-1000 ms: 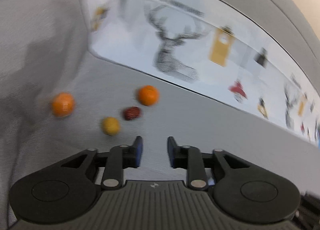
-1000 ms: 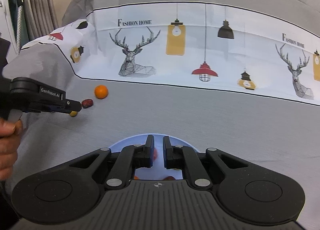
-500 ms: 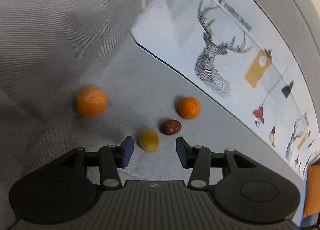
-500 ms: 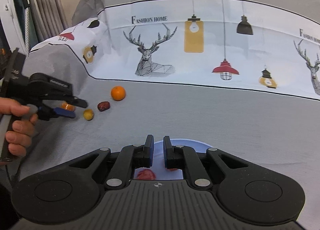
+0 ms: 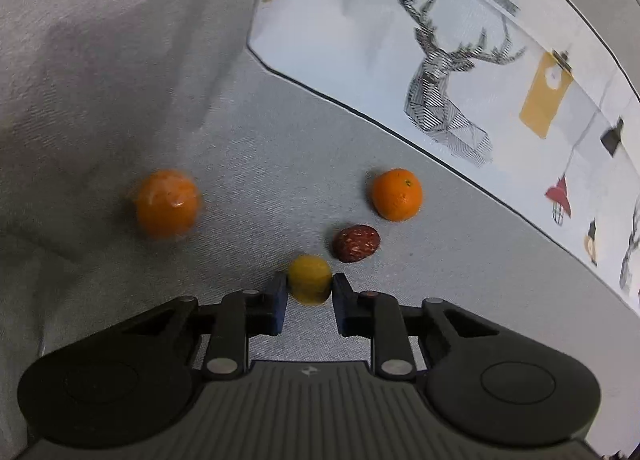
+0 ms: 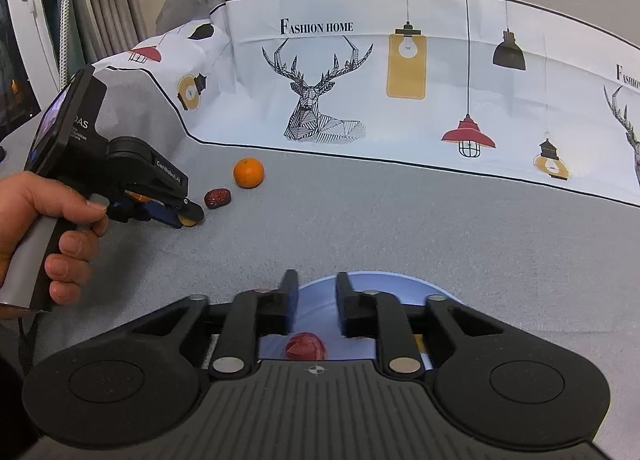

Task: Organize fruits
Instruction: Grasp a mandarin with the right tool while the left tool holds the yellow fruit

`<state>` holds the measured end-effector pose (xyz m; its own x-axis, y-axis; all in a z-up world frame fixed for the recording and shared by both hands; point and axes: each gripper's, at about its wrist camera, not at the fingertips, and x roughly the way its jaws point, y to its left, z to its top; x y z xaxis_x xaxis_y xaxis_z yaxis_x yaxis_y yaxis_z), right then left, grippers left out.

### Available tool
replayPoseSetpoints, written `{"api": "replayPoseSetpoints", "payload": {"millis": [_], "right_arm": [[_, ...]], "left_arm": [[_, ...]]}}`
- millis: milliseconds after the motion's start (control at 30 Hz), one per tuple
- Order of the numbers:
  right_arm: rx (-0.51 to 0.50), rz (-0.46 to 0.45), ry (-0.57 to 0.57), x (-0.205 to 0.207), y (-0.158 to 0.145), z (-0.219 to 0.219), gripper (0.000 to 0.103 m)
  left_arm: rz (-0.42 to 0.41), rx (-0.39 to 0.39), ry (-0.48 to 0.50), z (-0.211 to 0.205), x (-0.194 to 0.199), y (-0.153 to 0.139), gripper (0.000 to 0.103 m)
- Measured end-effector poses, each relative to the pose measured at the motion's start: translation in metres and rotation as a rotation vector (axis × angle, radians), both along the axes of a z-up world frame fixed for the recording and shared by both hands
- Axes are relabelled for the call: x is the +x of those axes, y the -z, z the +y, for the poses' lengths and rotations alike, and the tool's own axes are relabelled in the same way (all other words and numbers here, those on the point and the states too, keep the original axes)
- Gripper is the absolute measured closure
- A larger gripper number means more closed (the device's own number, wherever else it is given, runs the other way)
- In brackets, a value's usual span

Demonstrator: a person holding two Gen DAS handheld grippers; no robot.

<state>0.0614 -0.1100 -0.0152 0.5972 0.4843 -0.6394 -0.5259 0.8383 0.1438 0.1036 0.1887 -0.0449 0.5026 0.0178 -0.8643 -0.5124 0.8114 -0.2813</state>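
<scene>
In the left wrist view, your left hand-held gripper has its jaws closing around the small yellow fruit, and both blue pads already sit against its sides, so it looks gripped though it has not yet left the grey sofa cover. Taking that yellow fruit as the landmark, the dark red date lies just beyond it to the right, the smooth orange sits a little farther beyond the date, near the printed deer panel, and a second orange, blurred in this view, lies well apart to the left. That leaves four fruits outside the plate, so I judge the job to be well short of finished. The gripper points steeply down at the cover. In the right wrist view, your right hand-held gripper hangs just above the blue plate, its jaws opening with nothing between them; a red fruit lies on the plate directly below them, and further pieces show only as slivers behind the right finger, too hidden to name. So at least one fruit is sorted. From the yellow fruit, the plate is well apart, toward the camera and to the right. Your left hand wraps the grip with a finger on the trigger, the tool tilted down and nose-first onto the yellow fruit, with the date and orange just past its tip.
</scene>
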Motion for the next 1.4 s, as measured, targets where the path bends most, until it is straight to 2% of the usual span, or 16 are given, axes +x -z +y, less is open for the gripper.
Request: {"api": "replayPoseSetpoints", "payload": {"millis": [200,367,533,633,800,900,1167,1200,1267,1300,1400], "right_arm": [[-0.020,-0.004,-0.020,0.000,0.000,0.007,0.075],[-0.060,-0.010,-0.018,0.024,-0.011,0.042,0.073],[-0.022,-0.010,-0.027,0.066,-0.027,0.095,0.053],[-0.026,-0.004,-0.037,0.086,-0.028,0.129,0.048],[-0.077,0.026,-0.064,0.114,-0.013,0.179,0.033],[-0.109,0.063,-0.080,0.127,0.002,0.201,0.029],[-0.196,0.082,-0.044,0.146,0.030,0.227,0.032],[-0.203,0.082,-0.040,0.147,0.032,0.227,0.035],[-0.208,0.087,-0.036,0.148,0.037,0.226,0.058],[-0.209,0.086,-0.036,0.148,0.038,0.224,0.066],[-0.204,0.061,-0.023,0.142,0.032,0.213,0.066]], "left_arm": [[0.008,-0.073,-0.095,0.012,-0.006,0.000,0.077],[0.014,-0.147,-0.166,0.020,-0.014,0.002,0.077],[0.022,-0.212,-0.241,0.029,-0.022,0.003,0.077],[0.025,-0.232,-0.259,0.033,-0.024,0.003,0.077],[0.020,-0.276,-0.271,0.035,-0.028,0.001,0.077],[0.023,-0.292,-0.259,0.033,-0.027,0.002,0.077],[0.020,-0.321,-0.252,0.036,-0.029,0.001,0.077],[0.020,-0.323,-0.250,0.035,-0.029,0.001,0.077],[0.020,-0.328,-0.256,0.035,-0.029,0.002,0.077],[0.018,-0.327,-0.258,0.035,-0.029,0.002,0.077],[0.013,-0.319,-0.248,0.031,-0.027,0.000,0.077]]}}
